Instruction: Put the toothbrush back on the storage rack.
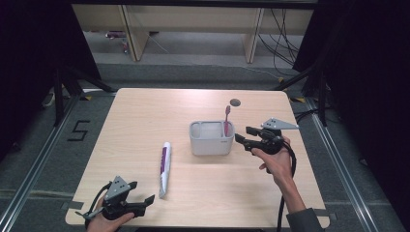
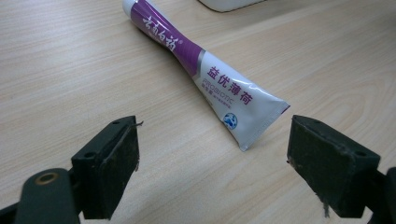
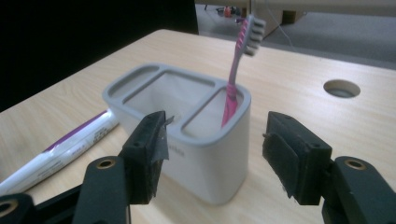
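Pink toothbrush [image 3: 235,77] upright in rounded grey plastic holder [image 3: 219,154]; glossy toothpaste tube [image 2: 210,79] flat; both tools spread, empty.

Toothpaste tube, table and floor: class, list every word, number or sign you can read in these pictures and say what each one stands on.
"益优薄荷": purple characters on the white lower part of the white and purple toothpaste tube.
"PROBIOTIC": small grey print just below those characters.
White characters on the tube's purple upper part: too stylised to read surely.
Fine line under "PROBIOTIC": too small to read.
"5": black mark on the grey floor left of the table.
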`<action>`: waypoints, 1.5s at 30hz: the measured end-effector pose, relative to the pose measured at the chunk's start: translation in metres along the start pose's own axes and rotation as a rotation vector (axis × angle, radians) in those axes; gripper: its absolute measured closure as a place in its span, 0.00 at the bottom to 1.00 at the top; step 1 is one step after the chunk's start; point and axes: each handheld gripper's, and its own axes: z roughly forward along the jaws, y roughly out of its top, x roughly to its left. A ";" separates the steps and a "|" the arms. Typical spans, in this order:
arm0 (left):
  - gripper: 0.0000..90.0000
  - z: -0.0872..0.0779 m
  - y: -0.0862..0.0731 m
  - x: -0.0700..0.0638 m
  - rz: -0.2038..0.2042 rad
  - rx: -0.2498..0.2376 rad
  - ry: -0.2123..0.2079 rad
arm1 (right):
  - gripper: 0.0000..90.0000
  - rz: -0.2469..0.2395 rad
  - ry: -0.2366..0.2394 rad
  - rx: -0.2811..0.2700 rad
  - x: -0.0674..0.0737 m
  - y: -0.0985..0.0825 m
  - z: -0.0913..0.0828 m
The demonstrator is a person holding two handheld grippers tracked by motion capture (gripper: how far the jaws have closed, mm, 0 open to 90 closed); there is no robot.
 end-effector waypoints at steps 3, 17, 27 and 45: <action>0.18 -0.001 0.000 0.000 0.003 0.000 0.003 | 0.44 0.037 0.007 0.014 0.004 -0.006 -0.008; 0.18 -0.002 0.002 -0.001 0.015 -0.018 -0.006 | 0.43 0.043 -0.008 0.071 0.010 -0.041 -0.029; 0.18 -0.002 0.005 0.004 0.007 -0.039 -0.002 | 0.41 0.001 -0.013 0.093 0.017 -0.061 -0.036; 0.17 -0.003 0.012 0.002 0.045 -0.071 -0.040 | 0.40 0.041 0.000 0.107 0.030 -0.090 -0.048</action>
